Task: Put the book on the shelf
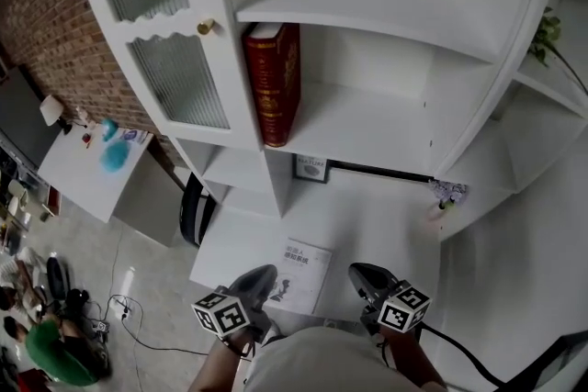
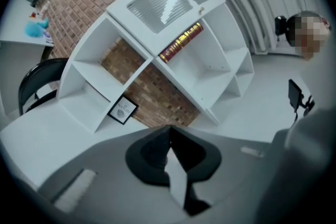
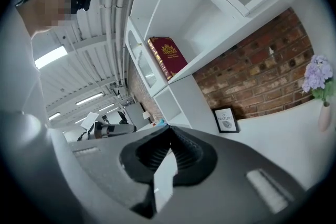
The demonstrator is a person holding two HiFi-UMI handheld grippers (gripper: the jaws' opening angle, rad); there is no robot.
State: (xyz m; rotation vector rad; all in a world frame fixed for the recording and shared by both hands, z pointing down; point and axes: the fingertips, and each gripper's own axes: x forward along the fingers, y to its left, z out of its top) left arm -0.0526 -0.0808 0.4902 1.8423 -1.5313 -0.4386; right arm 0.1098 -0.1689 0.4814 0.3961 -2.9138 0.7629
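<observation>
**A:** Where is the book [image 1: 272, 83]?

**B:** It stands upright on the white shelf [image 1: 367, 124], hard against the compartment's left wall, beside the glass door [image 1: 179, 83]. The head view shows its red spine from above. The right gripper view alone shows the front cover, with a gold emblem.

**A:** And the grippers?

**B:** The left gripper [image 1: 260, 278] and the right gripper [image 1: 365, 274] hang low over the white table [image 1: 386, 225], well apart from the book. Each gripper's own view shows its jaws pressed together with nothing between them.

**A:** What does only the head view show?

**B:** A booklet [image 1: 303, 271] lying flat on the table, just ahead of the two grippers. Neither gripper view shows it.

**A:** Where do the gripper views differ?

**B:** The right gripper view takes in purple flowers [image 3: 318, 76] at the far right. The left gripper view shows a black chair [image 2: 37, 81] at its left edge instead. Both show the framed print [image 2: 122, 109] leaning against the brick wall under the shelf.
</observation>
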